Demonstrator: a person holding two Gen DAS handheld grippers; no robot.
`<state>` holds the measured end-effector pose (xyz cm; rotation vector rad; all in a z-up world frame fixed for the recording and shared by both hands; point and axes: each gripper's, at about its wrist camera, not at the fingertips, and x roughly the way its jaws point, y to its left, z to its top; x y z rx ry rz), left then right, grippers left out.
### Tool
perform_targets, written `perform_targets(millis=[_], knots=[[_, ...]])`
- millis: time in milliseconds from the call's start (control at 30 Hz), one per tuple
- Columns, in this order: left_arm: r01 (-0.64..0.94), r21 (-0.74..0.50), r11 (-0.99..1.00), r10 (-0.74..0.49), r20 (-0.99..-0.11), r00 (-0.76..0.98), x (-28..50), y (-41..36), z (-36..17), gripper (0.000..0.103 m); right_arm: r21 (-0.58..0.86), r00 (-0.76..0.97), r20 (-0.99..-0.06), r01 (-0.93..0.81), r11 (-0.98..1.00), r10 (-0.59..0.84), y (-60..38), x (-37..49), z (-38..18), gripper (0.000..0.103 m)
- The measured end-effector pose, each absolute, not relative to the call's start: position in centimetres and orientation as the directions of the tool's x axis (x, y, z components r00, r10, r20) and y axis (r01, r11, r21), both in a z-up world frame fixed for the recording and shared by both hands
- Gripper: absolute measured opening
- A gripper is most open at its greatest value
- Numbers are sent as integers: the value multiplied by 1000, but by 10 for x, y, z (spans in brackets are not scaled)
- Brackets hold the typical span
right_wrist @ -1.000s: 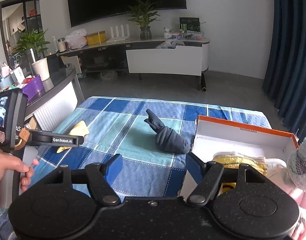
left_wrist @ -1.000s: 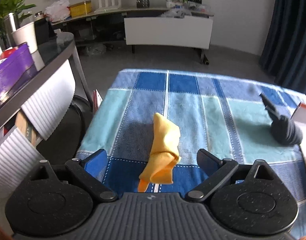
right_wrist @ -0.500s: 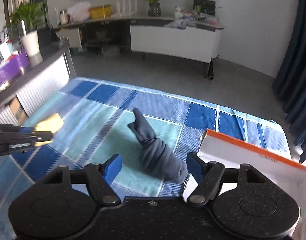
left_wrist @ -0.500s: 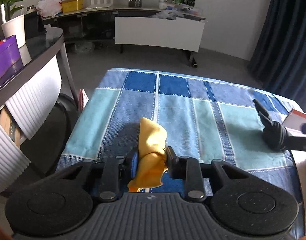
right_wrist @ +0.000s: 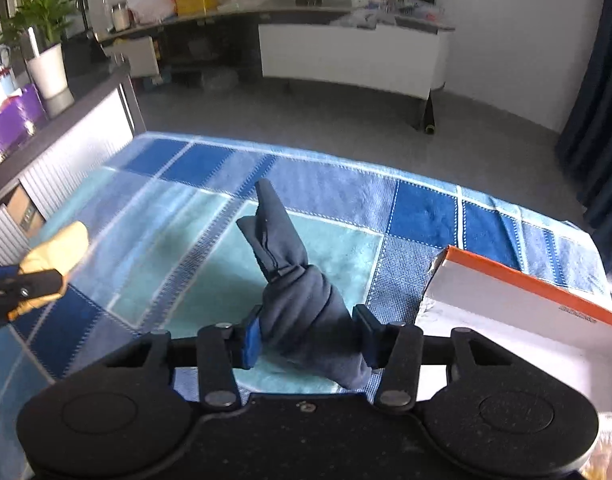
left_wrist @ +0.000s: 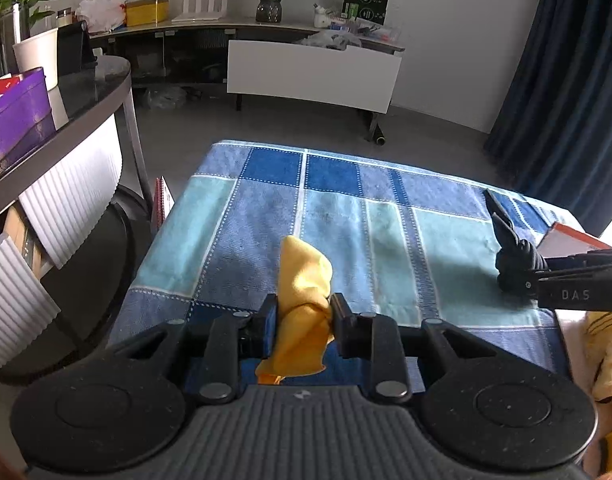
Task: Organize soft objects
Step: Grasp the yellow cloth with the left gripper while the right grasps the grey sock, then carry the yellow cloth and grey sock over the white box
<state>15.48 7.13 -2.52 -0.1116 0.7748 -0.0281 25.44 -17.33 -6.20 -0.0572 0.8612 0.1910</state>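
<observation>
Together, both tools had cloth between their fingers. The left gripper (left_wrist: 301, 322) was pinched tight on a yellow cloth (left_wrist: 303, 280), a rolled bundle whose upper end stood up past the fingertips while its lower end hung down toward the gripper body. Under it lay the blue checked blanket (left_wrist: 346, 216), spread flat over the work surface. From the right wrist camera, the same yellow bundle showed at the far left edge, held in the dark jaws of the left tool.

The right gripper (right_wrist: 308, 338) was clamped on a dark navy cloth (right_wrist: 293, 280), a twisted roll. Its thick end sat between the blue-padded fingers (right_wrist: 251, 338) and its narrow, pointed end reached away across a teal square of the blanket. Whether the roll was lifted or rested on the blanket could not be told. In the left wrist camera this navy roll appeared at the right side, gripped by the right tool's black arm.

Just right of the navy cloth stood an orange-rimmed white box (right_wrist: 518, 300), its near corner close to the right fingertip. Pale yellow fabric (left_wrist: 604, 344) showed at the right edge of the left view, beside the box.
</observation>
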Motion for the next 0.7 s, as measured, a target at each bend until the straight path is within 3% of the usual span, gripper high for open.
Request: perform_targets(millis=[233,700], knots=[[-5,-114,994,-74,-676,733,137,54,-12,28,136,668,-701,-219,966,250,-164,207,-35,58],[-15,-98,995,-56,-676,735,87,32,11,28,205,716,-634,-208,956,292,-153,116,-2,58]])
